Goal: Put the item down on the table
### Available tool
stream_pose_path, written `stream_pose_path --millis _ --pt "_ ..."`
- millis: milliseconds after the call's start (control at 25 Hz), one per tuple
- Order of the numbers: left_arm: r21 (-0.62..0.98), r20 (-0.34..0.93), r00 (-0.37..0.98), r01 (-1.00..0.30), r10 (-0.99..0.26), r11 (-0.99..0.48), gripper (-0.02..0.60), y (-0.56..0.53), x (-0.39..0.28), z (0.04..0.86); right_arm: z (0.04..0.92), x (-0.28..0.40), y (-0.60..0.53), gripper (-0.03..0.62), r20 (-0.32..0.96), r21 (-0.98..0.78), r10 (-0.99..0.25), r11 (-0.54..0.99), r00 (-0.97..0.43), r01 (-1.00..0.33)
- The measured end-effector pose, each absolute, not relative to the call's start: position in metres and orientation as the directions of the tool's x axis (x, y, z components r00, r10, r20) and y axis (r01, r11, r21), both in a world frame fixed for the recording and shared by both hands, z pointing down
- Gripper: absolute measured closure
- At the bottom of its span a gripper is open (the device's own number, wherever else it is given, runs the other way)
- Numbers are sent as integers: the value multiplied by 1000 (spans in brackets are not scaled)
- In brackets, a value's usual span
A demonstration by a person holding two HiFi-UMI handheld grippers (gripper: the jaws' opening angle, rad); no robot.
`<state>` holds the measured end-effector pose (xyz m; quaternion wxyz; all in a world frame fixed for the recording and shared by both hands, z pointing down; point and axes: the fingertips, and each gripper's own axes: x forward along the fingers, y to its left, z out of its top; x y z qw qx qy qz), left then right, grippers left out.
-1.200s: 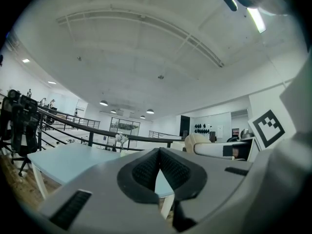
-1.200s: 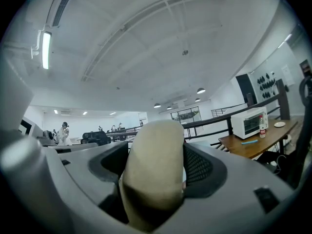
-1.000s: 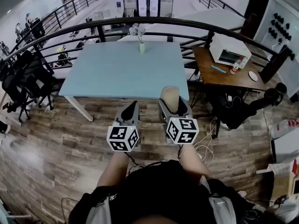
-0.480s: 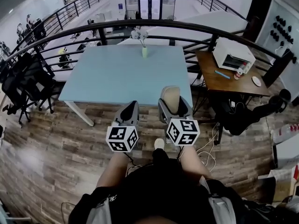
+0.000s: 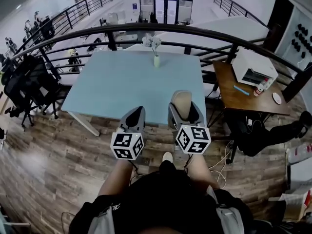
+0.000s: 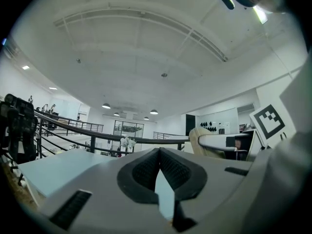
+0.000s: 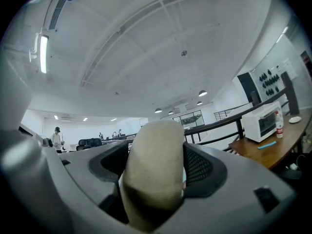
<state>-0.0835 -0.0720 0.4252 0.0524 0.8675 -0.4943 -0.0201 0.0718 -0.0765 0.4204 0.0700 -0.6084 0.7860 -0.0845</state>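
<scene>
A pale beige oblong item [image 5: 180, 103] [image 7: 153, 167] stands upright between the jaws of my right gripper [image 5: 183, 108] [image 7: 155, 172], which is shut on it just over the near edge of the light blue table [image 5: 127, 79]. My left gripper [image 5: 135, 115] [image 6: 157, 169] is beside it to the left, at the table's near edge. Its jaws meet at the tips with nothing between them. Both grippers tilt upward, so their own views show mostly ceiling.
A small vase with white flowers [image 5: 156, 50] stands at the table's far edge. A black railing [image 5: 146, 30] curves behind the table. To the right is a wooden side table [image 5: 246, 94] with a white oven [image 5: 254, 68]. Black chairs [image 5: 27, 84] sit at the left.
The view has shifted a little toward the table, which now sits closer to both grippers. The grippers keep their pose and the right one still holds the item.
</scene>
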Motion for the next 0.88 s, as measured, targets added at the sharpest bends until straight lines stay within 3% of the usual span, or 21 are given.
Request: stream_pose_path --millis 880 --pt "108 56 491 -869 -869 -484 568 -291 -7 419 424 140 -301 238 36 -237 -956 275 -291 -932"
